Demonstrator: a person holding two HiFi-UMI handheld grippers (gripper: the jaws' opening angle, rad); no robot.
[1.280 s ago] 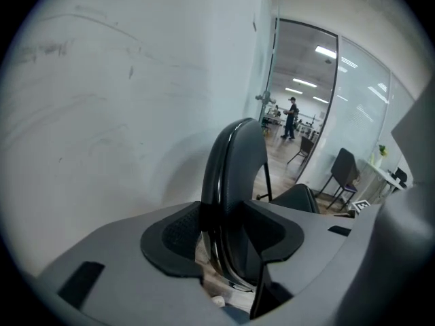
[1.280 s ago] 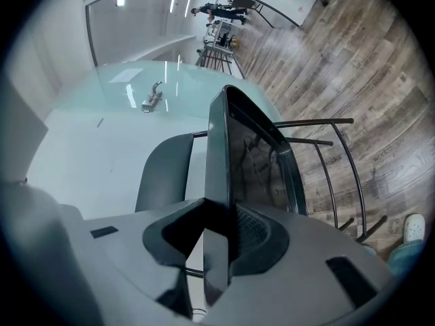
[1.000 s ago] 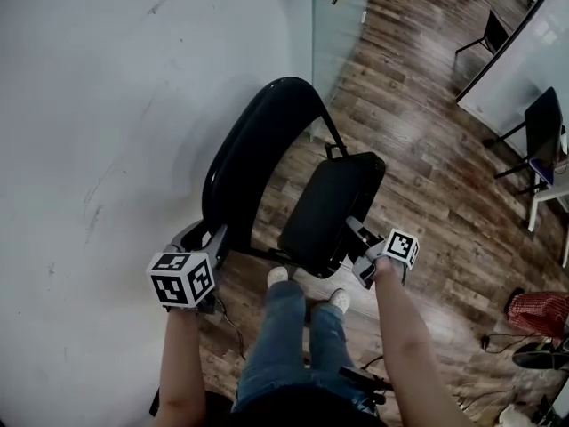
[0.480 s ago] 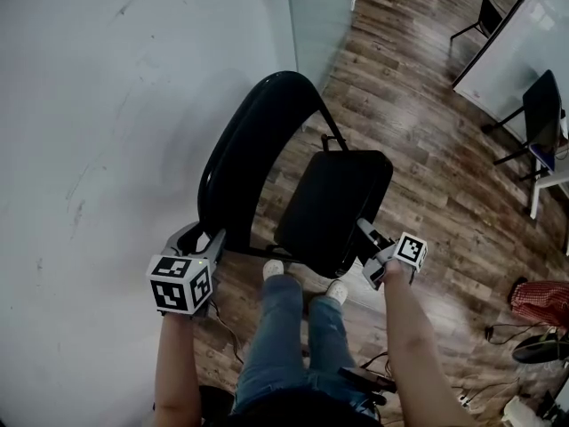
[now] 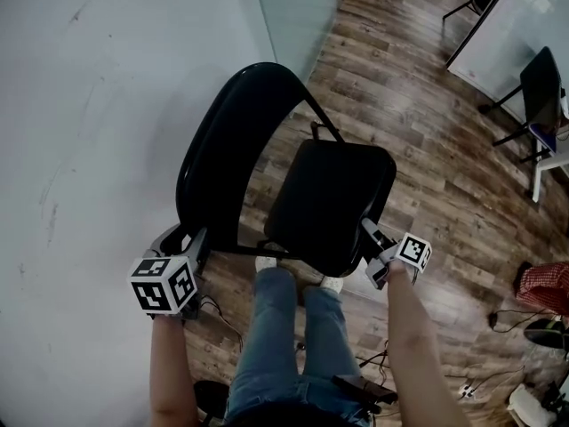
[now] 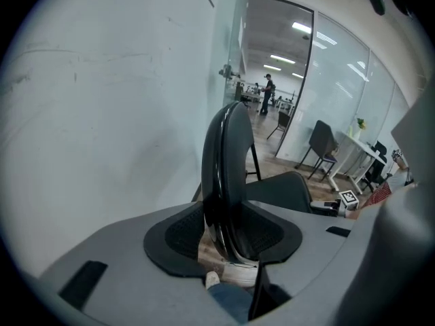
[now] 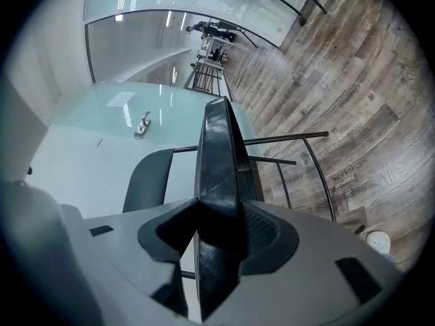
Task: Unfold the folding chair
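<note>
Lower centre of the head view: the person's blue-jeaned legs [image 5: 284,345]. At lower left, the left gripper [image 5: 188,240] has its fingers [image 6: 180,233] pinching the rim of the curved backrest [image 5: 213,176] of the black metal folding chair [image 5: 238,118]. Right of centre, the right gripper [image 5: 367,231] holds the edge of the padded seat [image 5: 331,201] between its fingers [image 7: 268,229], which have just been easing apart. The chair stands mid-frame on the brown wood-plank floor [image 5: 418,140], beside the white wall [image 5: 89,105].

Left hand-held gripper [image 5: 197,241] clamped on backrest [image 5: 222,140], right hand-held gripper [image 5: 367,229] on seat [image 5: 329,198], jaws just opening
</note>
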